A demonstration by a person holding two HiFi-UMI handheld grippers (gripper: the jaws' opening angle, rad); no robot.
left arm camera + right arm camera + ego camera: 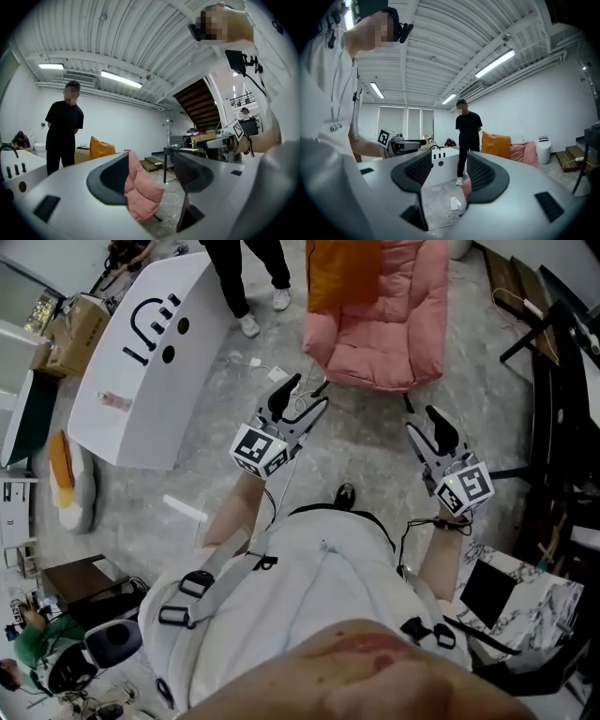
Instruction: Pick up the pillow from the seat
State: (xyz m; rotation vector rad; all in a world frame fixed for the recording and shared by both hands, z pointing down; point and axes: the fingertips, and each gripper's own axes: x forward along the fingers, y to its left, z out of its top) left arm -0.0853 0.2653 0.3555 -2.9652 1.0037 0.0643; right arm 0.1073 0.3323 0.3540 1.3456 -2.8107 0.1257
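Note:
An orange pillow (342,273) leans against the back of a pink cushioned seat (394,329) at the top of the head view. Both grippers hover above the floor, short of the seat's front edge. My left gripper (302,395) is open with nothing between its jaws; past them I see the pink seat (140,192) and, further left, the pillow (101,147). My right gripper (422,423) is also open and empty. In its view the pillow (496,144) and seat (524,152) lie to the right of the jaws, behind a standing person (468,136).
A big white tub-like block (141,362) stands left of the seat, with a person (248,277) beside it. A white charger and cable (267,371) lie on the floor. Dark table frames (562,381) line the right side.

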